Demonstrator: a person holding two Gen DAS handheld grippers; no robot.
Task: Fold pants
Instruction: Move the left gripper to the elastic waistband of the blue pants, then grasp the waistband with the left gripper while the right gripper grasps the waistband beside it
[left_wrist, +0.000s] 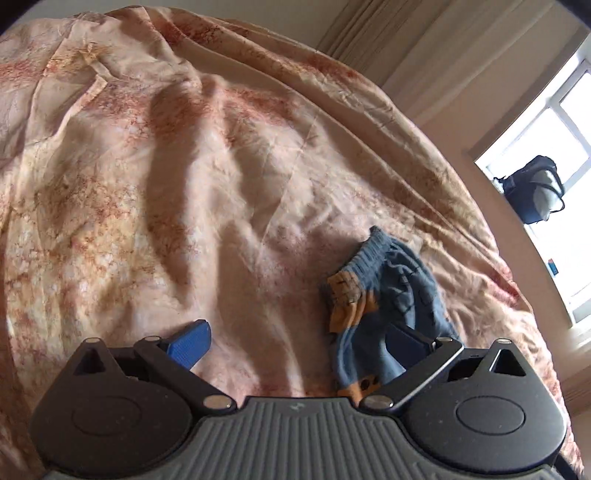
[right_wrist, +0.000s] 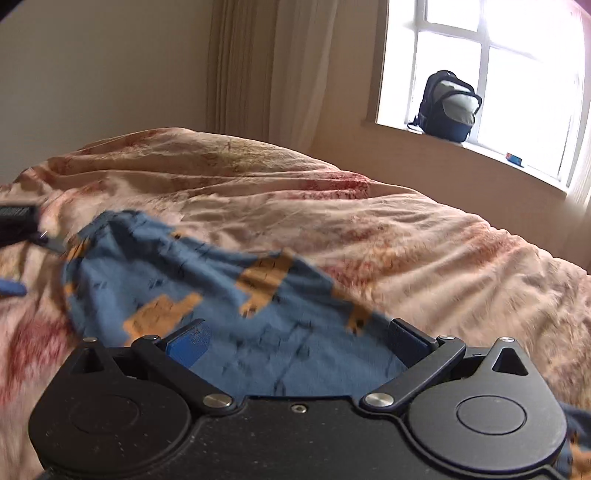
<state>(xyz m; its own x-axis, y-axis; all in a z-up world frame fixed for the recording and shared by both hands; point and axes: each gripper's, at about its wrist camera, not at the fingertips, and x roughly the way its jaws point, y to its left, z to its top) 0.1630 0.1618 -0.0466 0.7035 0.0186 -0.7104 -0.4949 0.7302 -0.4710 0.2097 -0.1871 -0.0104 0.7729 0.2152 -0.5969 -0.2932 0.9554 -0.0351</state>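
The pants (left_wrist: 388, 295) are small, blue with orange patches and a gathered waistband, lying crumpled on the bed. In the left wrist view my left gripper (left_wrist: 295, 341) is open, its blue fingers spread wide; the pants lie against the right finger (left_wrist: 406, 343), with bare sheet between the fingers. In the right wrist view the pants (right_wrist: 207, 291) spread across the foreground. My right gripper (right_wrist: 295, 341) is open just above them, the cloth lying between its fingers and beneath them. The left gripper shows at that view's far left edge (right_wrist: 18, 221).
The bed carries a rumpled pink and cream floral duvet (left_wrist: 184, 184). A pale wall and curtain (right_wrist: 258, 66) stand behind the bed. A dark backpack (right_wrist: 448, 107) sits on the windowsill under a bright window (right_wrist: 517, 74) at the right.
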